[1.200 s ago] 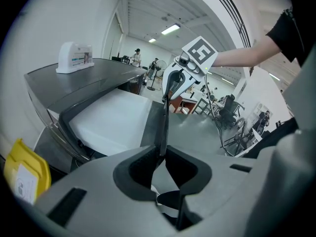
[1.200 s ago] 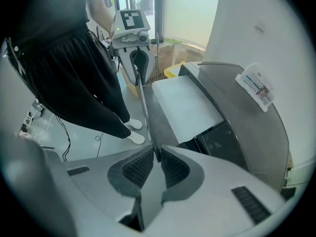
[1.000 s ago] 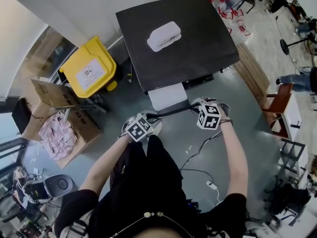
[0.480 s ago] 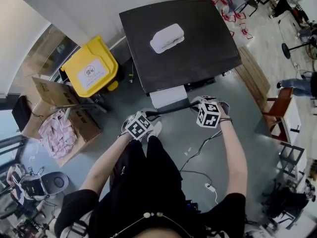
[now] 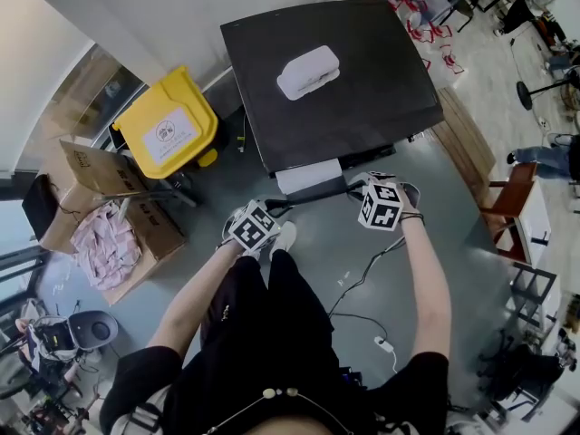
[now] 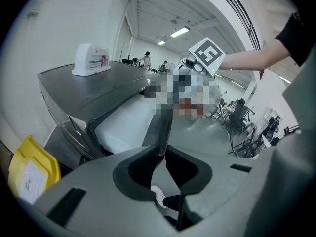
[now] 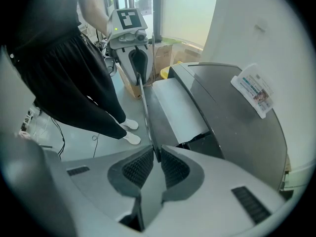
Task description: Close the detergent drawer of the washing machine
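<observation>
Head view: detergent drawer (image 5: 306, 176) pokes out of the washing machine (image 5: 335, 89) less than a second ago, left tool (image 5: 275, 209) and right tool (image 5: 355, 189) both clamped on it, so we're mid-push, not shut yet.

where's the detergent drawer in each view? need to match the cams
Head view: detergent drawer at centre, pulled out.
Left gripper view: centre-left, seen as a white tray.
Right gripper view: centre.
Shared landmark: white pack on top of the washing machine, in all three.
</observation>
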A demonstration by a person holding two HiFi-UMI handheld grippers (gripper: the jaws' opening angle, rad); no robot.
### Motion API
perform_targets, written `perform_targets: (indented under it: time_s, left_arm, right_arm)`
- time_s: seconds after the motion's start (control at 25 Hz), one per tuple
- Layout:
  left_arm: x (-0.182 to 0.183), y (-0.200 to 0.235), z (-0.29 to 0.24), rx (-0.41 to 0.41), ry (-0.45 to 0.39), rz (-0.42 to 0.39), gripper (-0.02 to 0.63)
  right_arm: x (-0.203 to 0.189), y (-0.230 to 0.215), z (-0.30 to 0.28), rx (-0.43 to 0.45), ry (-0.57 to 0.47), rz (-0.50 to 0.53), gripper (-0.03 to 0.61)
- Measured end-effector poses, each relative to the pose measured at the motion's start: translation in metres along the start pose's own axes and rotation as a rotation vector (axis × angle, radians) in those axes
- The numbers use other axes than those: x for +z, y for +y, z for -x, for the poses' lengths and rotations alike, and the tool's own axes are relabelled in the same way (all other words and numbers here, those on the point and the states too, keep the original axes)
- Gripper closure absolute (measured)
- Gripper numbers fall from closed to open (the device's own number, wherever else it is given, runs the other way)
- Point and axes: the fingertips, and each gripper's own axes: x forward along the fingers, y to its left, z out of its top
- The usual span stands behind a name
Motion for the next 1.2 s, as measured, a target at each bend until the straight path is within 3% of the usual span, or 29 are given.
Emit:
perform_targets:
  time_s: [1.2]
  left_arm:
    - [0.019,0.044,0.008,0.082,-0.045,0.063,0.546]
  right_arm:
    - [0.015,-0.044,-0.001,0.022,0.002,0.027,0.528]
